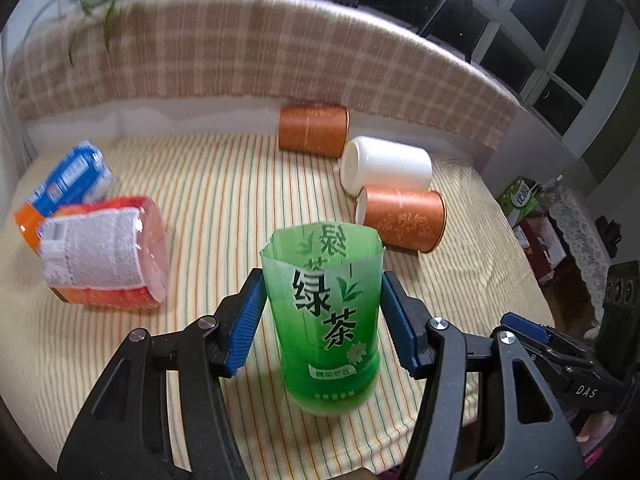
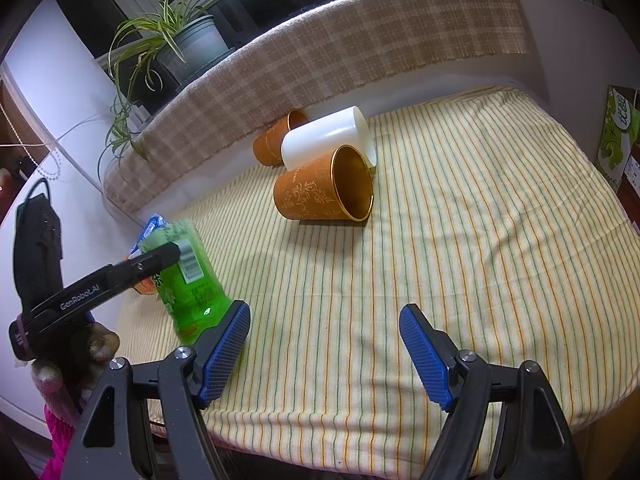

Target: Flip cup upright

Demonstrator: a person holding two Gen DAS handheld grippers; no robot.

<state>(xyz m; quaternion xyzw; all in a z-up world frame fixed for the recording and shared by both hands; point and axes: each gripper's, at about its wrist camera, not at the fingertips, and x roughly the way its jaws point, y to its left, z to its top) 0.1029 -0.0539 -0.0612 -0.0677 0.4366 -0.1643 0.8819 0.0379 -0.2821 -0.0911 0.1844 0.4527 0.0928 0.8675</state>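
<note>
A green cut-off tea-bottle cup [image 1: 330,320] stands upright on the striped cloth, open end up. My left gripper [image 1: 324,312] is around it, its blue pads [image 1: 246,326] just beside the cup's sides with thin gaps, so it is open. In the right wrist view the green cup [image 2: 188,280] is at the left with the left gripper's finger across it. My right gripper [image 2: 324,348] is open and empty over the cloth. Two orange cups [image 2: 324,188] [image 2: 276,140] and a white cup [image 2: 328,136] lie on their sides further back.
Two wrapped packs, red-orange [image 1: 106,252] and blue [image 1: 70,178], lie at the left. A checked cushion [image 1: 260,60] borders the back. A potted plant [image 2: 188,40] stands behind it. The table [image 2: 500,240] drops off at the front and right.
</note>
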